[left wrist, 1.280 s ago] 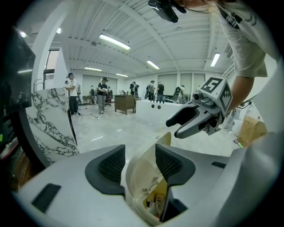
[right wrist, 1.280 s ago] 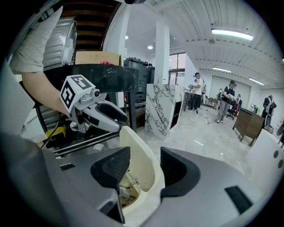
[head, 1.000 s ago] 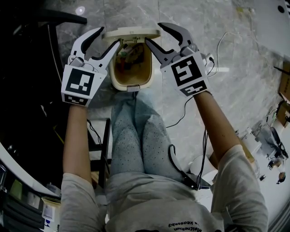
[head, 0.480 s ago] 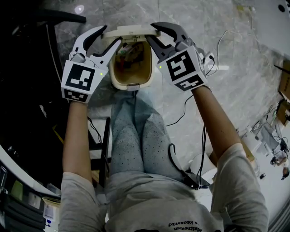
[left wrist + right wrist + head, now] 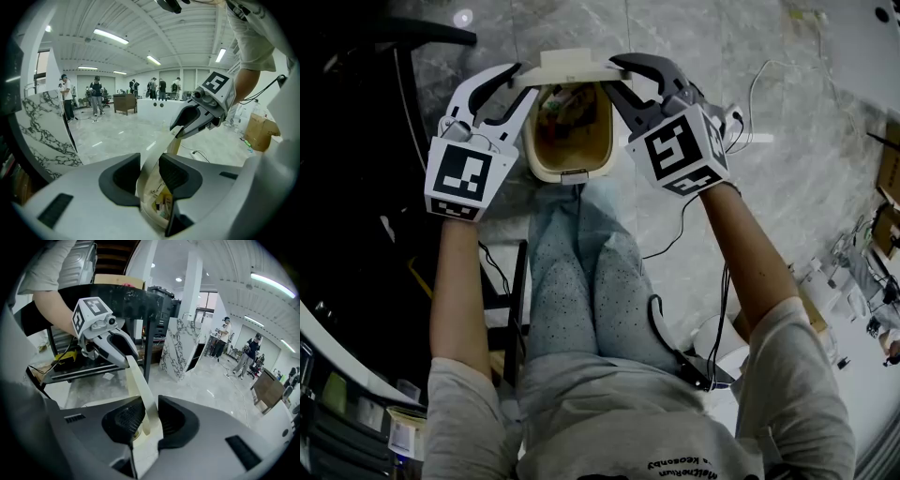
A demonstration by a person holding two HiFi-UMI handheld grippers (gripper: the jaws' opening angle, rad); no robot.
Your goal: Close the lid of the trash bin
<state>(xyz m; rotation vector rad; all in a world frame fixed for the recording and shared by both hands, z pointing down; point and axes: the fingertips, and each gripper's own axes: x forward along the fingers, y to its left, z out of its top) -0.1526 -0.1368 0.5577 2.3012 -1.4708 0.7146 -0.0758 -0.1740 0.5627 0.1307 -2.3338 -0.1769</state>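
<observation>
A cream trash bin [image 5: 536, 161] stands on the floor in front of the person's knees, with rubbish visible inside. Its lid [image 5: 572, 66] is raised at the far side. My left gripper [image 5: 525, 79] has just been closing, and its jaws now pinch the lid's left end. My right gripper [image 5: 612, 75] has also just been closing and grips the lid's right end. In the left gripper view the lid's edge [image 5: 159, 150] fills the gap at my left gripper [image 5: 150, 171]. In the right gripper view the lid [image 5: 138, 380] sits between the pads of my right gripper [image 5: 150, 420].
The person's legs [image 5: 581, 281] are just behind the bin. A black frame [image 5: 511, 300] stands at the left. Cables [image 5: 755, 103] lie on the marble floor to the right. People [image 5: 96, 93] stand far off in the hall, and a marble pillar [image 5: 180, 348] rises nearby.
Both grippers' jaws have narrowed from wide open onto the two ends of the raised lid. The right gripper has rolled slightly. The hands have barely shifted.
</observation>
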